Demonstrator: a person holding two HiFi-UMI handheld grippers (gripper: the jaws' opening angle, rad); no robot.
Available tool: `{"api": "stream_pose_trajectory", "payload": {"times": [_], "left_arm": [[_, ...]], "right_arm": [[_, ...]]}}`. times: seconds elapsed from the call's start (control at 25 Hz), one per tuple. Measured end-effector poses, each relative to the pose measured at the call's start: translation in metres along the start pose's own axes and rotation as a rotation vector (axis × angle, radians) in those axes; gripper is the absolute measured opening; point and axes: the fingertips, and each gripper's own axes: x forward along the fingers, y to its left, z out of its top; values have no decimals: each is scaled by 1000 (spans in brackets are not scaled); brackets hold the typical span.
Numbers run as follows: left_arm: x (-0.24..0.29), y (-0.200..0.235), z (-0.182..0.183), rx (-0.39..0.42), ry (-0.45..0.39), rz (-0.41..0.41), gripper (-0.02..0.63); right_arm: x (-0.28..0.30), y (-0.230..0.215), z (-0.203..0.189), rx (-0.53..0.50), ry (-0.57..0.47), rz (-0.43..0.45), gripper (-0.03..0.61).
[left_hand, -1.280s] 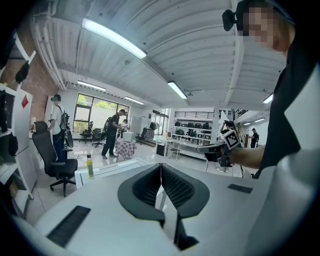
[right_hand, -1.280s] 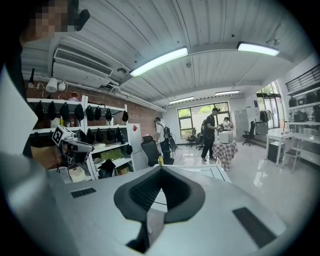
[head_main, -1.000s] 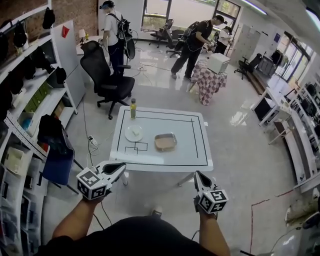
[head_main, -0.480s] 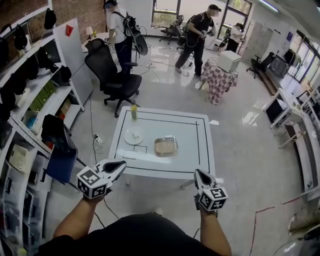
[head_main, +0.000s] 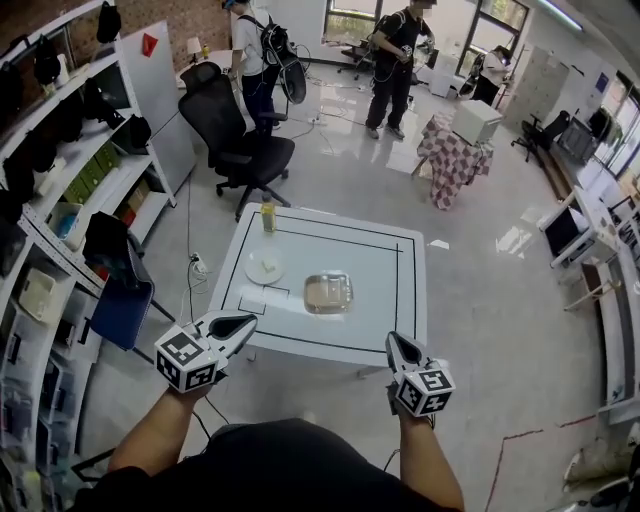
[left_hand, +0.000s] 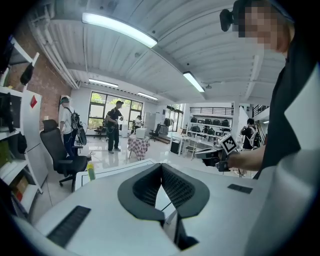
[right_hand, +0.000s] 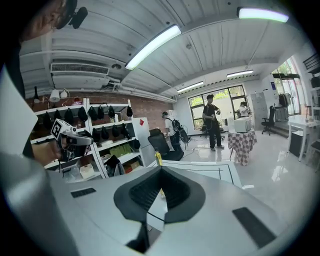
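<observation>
In the head view, my left gripper (head_main: 238, 323) and right gripper (head_main: 398, 342) are held out at waist height, short of the near edge of a white table (head_main: 375, 300) marked with black lines. Both are shut with nothing between the jaws; the fingertips meet in the left gripper view (left_hand: 161, 167) and the right gripper view (right_hand: 160, 171). On the table stand a yellow-green bottle (head_main: 267, 216) at the far left corner, a white plate (head_main: 264, 267) and a metal tray (head_main: 328, 291) with something pale in it. The bottle (left_hand: 90, 170) also shows past the left jaws.
A black office chair (head_main: 235, 140) stands beyond the table's far left. Shelves with bags and boxes (head_main: 60, 150) line the left wall, with a blue seat (head_main: 120, 300) beside them. Two people (head_main: 262, 50) stand far off near a checkered-cloth stand (head_main: 455, 150).
The table has come a little nearer and lower in the head view. The people at the back have shifted. Both grippers stay shut, held in much the same place.
</observation>
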Motion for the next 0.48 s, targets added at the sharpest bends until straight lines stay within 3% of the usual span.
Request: {"api": "stream_pose_trajectory", "payload": {"times": [0.48], "left_arm": [[12, 24, -13, -31, 27, 41, 25]], "right_arm": [[33, -6, 9, -78, 19, 34, 12]]}}
